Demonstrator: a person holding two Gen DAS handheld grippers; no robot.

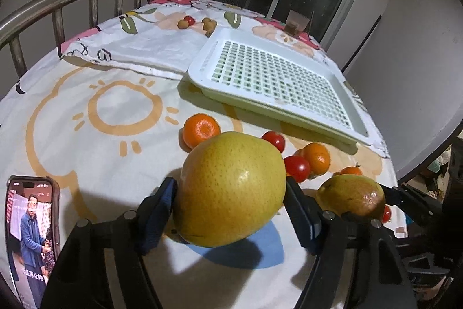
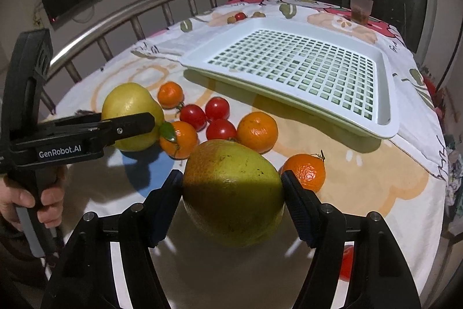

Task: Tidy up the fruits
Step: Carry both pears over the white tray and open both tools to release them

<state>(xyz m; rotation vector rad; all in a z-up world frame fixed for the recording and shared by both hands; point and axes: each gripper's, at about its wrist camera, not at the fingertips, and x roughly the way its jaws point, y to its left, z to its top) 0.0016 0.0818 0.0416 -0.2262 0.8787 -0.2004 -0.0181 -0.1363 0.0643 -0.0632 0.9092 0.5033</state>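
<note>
Left gripper [image 1: 230, 210]: jaws closed against both flanks of a yellow pear [image 1: 231, 187], pads pressing its skin, fruit raised slightly above its shadow on the tablecloth [image 1: 95, 152].
Right gripper [image 2: 233, 206]: jaws clamped on a green-brown pear [image 2: 234, 193], one pad on each side.
Between and beyond the pears: loose mandarins [image 2: 257, 131] and cherry tomatoes [image 2: 217, 108], clustered near the cloth's middle, several touching.
Farther back: white perforated tray [image 2: 385, 94], bare, its near edge tilted up over a fold of cloth.
Far edge of the table: small brown fruits [image 1: 209, 25] beside one more tomato.
Lower left, left wrist view: phone [image 1: 31, 239], screen lit.
Left edge, right wrist view: hand [image 2: 20, 201] on the left gripper's handle.
</note>
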